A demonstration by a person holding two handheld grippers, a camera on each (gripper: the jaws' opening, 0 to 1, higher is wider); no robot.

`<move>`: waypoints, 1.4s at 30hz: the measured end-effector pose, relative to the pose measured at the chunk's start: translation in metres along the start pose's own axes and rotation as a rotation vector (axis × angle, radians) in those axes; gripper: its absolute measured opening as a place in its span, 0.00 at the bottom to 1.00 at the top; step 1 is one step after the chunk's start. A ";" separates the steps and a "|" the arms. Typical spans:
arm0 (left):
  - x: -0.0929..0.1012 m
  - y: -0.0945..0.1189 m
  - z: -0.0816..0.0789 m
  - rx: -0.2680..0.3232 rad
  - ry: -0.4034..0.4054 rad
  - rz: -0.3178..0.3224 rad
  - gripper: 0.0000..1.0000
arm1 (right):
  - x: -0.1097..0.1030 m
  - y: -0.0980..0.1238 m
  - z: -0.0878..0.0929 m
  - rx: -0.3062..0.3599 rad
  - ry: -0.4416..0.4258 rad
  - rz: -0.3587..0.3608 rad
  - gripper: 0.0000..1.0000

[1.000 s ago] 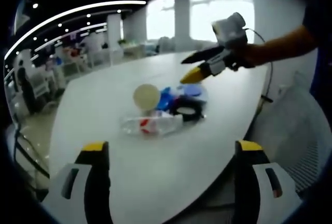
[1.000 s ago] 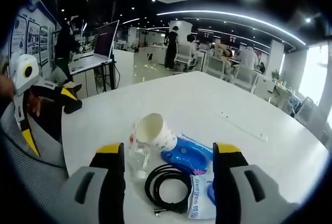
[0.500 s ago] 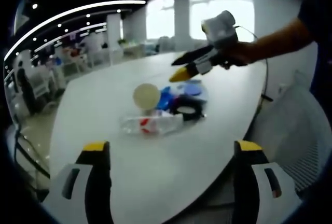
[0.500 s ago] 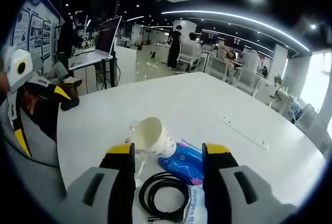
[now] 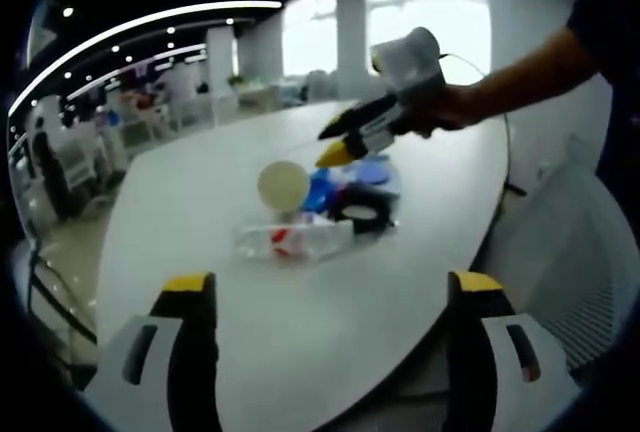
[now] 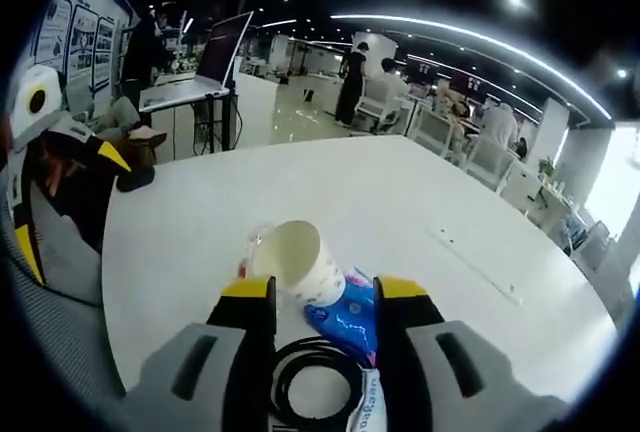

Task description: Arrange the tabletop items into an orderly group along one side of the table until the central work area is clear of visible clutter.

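Beside bottle (image 5: 292,240) — toppled cup (image 6: 299,261)

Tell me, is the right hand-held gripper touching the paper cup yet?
Apart. In the left gripper view, the right hand-held gripper hangs in the air above the paper cup, with bare table showing between them.

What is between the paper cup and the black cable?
In the right gripper view, a blue packet lies between the paper cup and the black cable.

An open laptop (image 6: 222,52) on a stand, seated people (image 6: 497,124) and office chairs (image 6: 487,160) behind.
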State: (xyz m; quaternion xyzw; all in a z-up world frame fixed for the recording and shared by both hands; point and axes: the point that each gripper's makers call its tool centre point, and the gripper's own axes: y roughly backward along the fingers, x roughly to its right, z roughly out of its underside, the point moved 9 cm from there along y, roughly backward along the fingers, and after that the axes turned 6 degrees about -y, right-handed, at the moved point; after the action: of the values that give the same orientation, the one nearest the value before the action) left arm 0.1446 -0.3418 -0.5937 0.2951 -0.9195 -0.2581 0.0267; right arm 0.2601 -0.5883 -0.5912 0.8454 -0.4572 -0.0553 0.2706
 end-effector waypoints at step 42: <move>-0.003 0.001 0.001 -0.001 0.014 -0.019 0.88 | 0.001 -0.042 -0.008 -0.063 0.067 0.006 0.19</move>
State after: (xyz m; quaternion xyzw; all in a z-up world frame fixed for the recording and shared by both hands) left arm 0.1469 -0.3391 -0.5938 0.3057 -0.9164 -0.2567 0.0306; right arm 0.2945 -0.5678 -0.6051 0.8365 -0.4483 -0.0406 0.3123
